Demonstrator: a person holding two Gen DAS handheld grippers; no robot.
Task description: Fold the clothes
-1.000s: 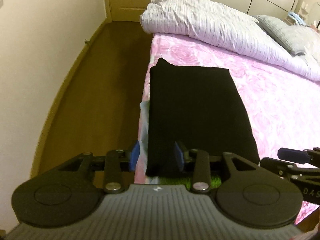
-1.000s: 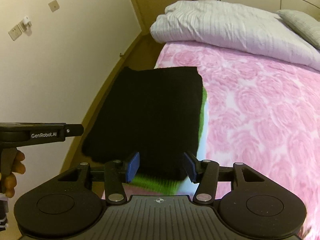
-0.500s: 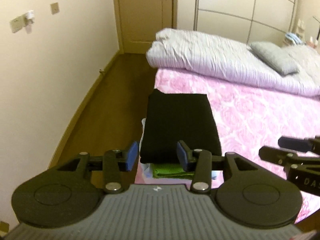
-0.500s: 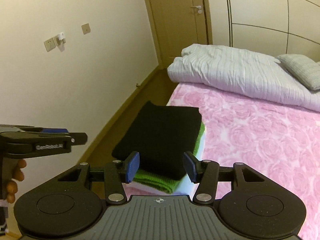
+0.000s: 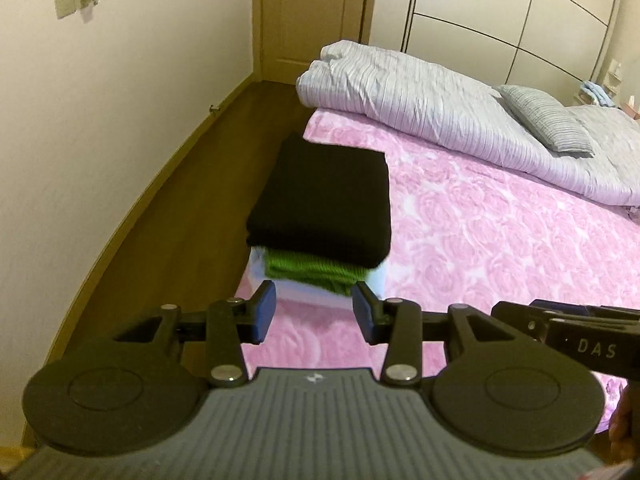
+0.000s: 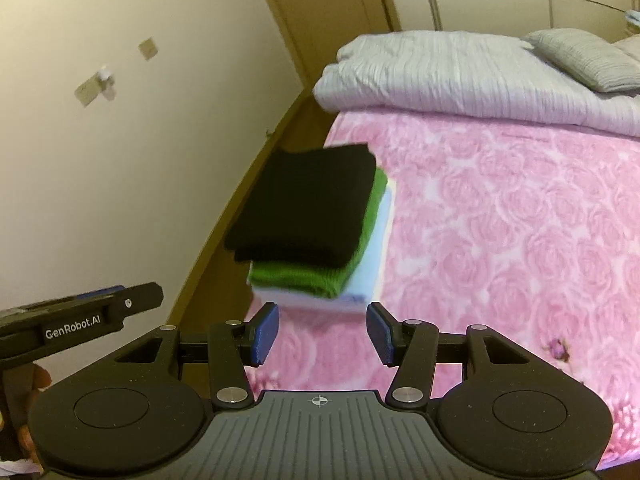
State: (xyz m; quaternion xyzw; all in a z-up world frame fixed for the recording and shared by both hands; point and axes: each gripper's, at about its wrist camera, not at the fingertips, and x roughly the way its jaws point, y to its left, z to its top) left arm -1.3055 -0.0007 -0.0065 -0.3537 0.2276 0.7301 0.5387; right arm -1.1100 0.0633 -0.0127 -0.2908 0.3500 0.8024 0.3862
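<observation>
A folded black garment (image 5: 324, 196) (image 6: 308, 208) tops a stack at the left edge of the bed, over a folded green knit (image 5: 312, 270) (image 6: 304, 276) and a pale blue-white piece (image 5: 376, 280) (image 6: 376, 248). My left gripper (image 5: 314, 312) hovers short of the stack, apart from it; its jaws are closing slightly and nothing is between them. My right gripper (image 6: 322, 328) is open and empty, also back from the stack. Each gripper shows at the edge of the other's view, held by a hand.
The pink rose-patterned blanket (image 5: 500, 240) covers the bed. A rolled striped duvet (image 5: 420, 92) and a grey pillow (image 5: 544, 120) lie at the far end. Brown wooden floor (image 5: 180, 200) runs between bed and wall toward a closed door (image 5: 316, 20). Wardrobe panels stand behind.
Both grippers have pulled back and up from the black garment, which now lies free on the stack. The stack looks smaller and farther in both views.
</observation>
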